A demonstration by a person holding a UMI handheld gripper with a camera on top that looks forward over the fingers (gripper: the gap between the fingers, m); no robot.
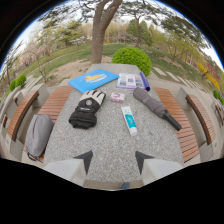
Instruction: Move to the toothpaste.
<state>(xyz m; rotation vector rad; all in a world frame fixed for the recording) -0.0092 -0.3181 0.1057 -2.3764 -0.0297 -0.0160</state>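
A white toothpaste tube [129,120] with a teal label lies lengthwise on the grey stone table [107,142], its cap toward me. It rests beyond my fingers, slightly right of the gap between them. My gripper [114,157] is open, its two dark fingertips [86,159] apart with only bare stone between them.
A black glove [88,108] lies left of the tube, a folded grey umbrella [155,106] to its right. A small pink box [117,97], a blue book [93,80] and a clear case [128,80] sit farther back. Wooden benches [182,120] flank the table; a grey bag [37,135] rests on the left one.
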